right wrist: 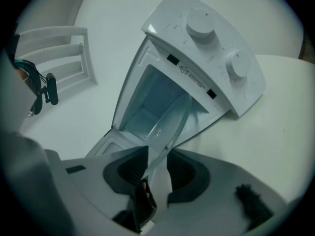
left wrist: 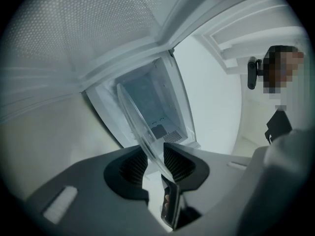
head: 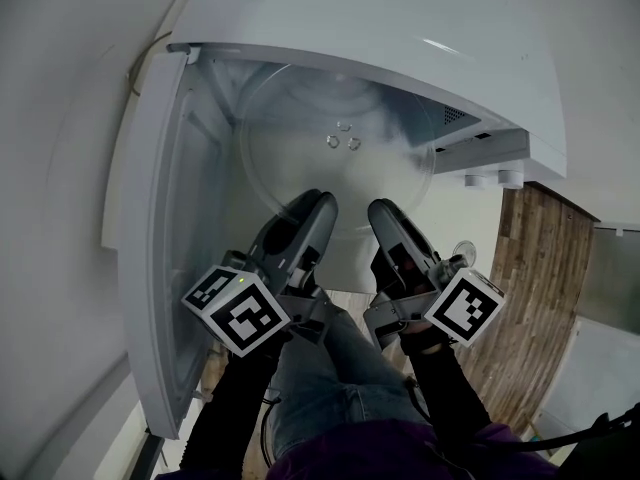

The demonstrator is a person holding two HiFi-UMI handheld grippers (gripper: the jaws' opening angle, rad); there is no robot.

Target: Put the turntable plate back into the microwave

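Two grippers hold the clear turntable plate (head: 340, 158) by its near edge, side by side. The left gripper (head: 312, 206) has its fingers closed tight on the rim at the left, and the right gripper (head: 384, 214) has its fingers closed tight on the rim at the right. The plate is up in the air with its far part at the open front of the white microwave (head: 400, 38), and the door (head: 150, 228) stands open on the left.

Clear glass turntable plate (head: 335, 173), partly inside open white microwave (head: 400, 38)
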